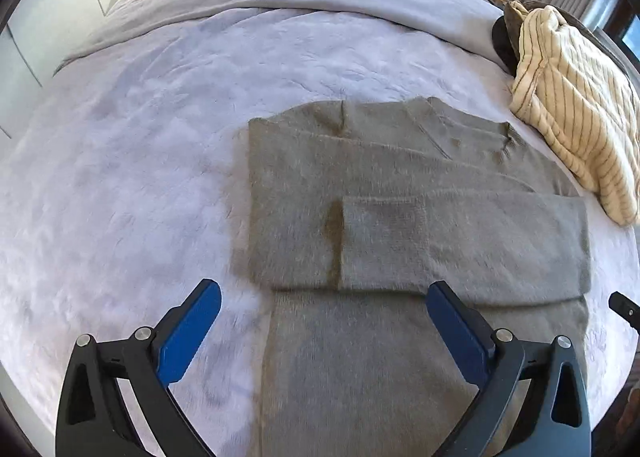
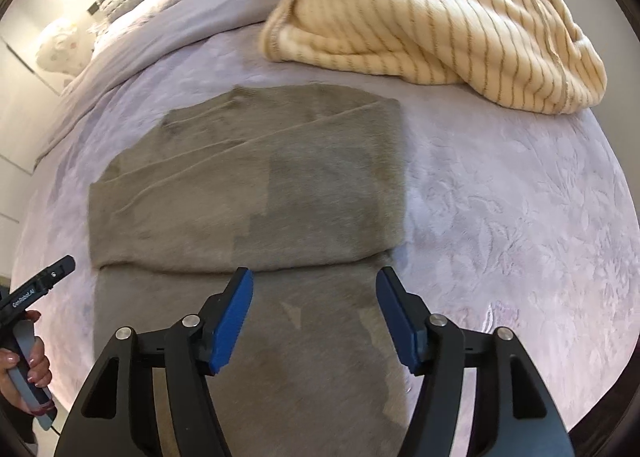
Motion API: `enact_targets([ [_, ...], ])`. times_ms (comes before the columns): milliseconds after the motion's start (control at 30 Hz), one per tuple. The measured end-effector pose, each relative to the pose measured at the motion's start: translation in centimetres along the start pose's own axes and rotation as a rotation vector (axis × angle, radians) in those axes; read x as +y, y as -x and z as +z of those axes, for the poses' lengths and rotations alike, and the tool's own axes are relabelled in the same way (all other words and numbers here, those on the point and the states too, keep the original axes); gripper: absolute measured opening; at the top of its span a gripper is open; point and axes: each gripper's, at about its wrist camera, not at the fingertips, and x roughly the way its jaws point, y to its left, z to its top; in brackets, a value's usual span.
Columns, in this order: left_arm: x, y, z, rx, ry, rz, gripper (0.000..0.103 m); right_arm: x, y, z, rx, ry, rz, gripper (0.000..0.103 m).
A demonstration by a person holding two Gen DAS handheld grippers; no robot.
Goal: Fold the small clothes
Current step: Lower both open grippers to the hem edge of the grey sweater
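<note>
Now both hand-held grippers, left (image 1: 324, 321) and right (image 2: 314, 307), are hovering wide and empty over the grey sweater's (image 1: 400, 217) near unfolded end, its long axis running straight away from them.

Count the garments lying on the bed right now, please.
2. The grey sweater lies flat mid-bed, sleeves folded in, below both open grippers. The cream striped garment sits bunched beyond it near the bed's far right. A dark item partly under that one may be another.
</note>
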Motion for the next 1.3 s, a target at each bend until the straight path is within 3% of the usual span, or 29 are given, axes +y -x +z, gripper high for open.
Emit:
enact_targets([
  [133,-0.2,1.7,-1.4,0.019,-0.016,0.021,0.103,1.0,1.1,-1.5,0.027,-0.007,0.024,0.077],
  [233,-0.4,3.1,-2.9,0.028,-0.042,0.039,0.103,1.8,2.2,-2.5,0.026,-0.001,0.018,0.077],
  [667,3.7,3.6,-6.7,0.174,0.030,-0.059,0.103,5.9,4.8,-5.2,0.000,0.039,-0.053,0.078],
  [1033,3.6,4.6,-8.0,0.167,-0.084,-0.104,0.103,7.7,5.6,-7.3,0.020,0.040,-0.106,0.078],
  [1300,2.8,6.0,-9.5,0.151,-0.061,-0.093,0.103,7.8,5.6,-7.9,0.049,0.108,-0.072,0.078],
])
